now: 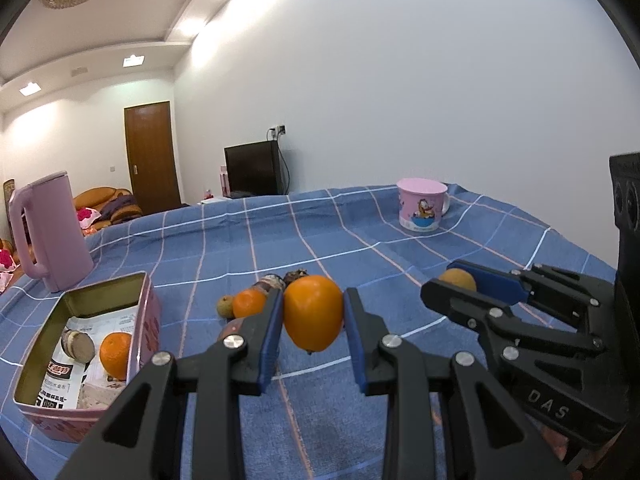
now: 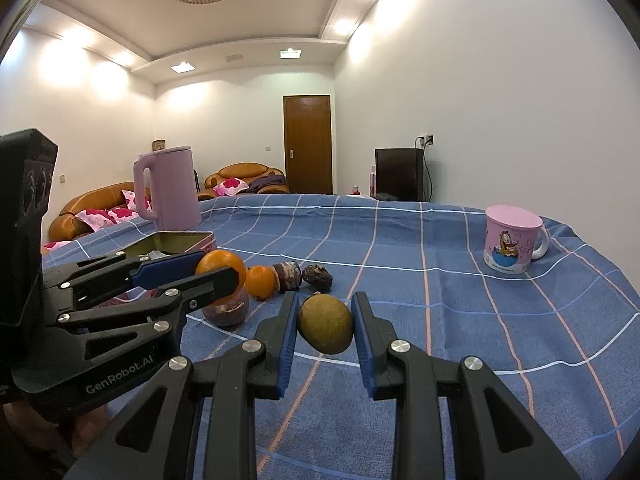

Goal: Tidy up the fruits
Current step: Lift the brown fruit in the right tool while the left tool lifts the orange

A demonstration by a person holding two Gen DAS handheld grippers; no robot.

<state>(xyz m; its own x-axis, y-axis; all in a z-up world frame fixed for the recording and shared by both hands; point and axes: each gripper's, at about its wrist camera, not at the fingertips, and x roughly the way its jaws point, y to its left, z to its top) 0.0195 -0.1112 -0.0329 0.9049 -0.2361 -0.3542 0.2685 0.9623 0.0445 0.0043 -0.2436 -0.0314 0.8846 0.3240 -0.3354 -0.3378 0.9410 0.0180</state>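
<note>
My left gripper (image 1: pixel 313 312) is shut on a large orange (image 1: pixel 313 312), held just above the blue checked cloth. My right gripper (image 2: pixel 325 324) is shut on a small yellow-green fruit (image 2: pixel 326 324), also lifted. Each gripper shows in the other's view: the right gripper (image 1: pixel 450 284) at the right, the left gripper (image 2: pixel 222 270) at the left. On the cloth behind lie a small orange (image 1: pixel 249 303), a small green-brown fruit (image 1: pixel 225 305), two dark wrinkled fruits (image 2: pixel 317 277) and a reddish fruit (image 2: pixel 225 311). A pink tin box (image 1: pixel 144 320) at the left holds an orange (image 1: pixel 115 354) and a brown round piece (image 1: pixel 78 347).
A pink kettle (image 1: pixel 50 232) stands behind the tin at the left edge of the table. A pink cartoon mug (image 1: pixel 422 205) stands at the far right. The table (image 1: pixel 320 232) carries a blue checked cloth and drops off beyond the mug.
</note>
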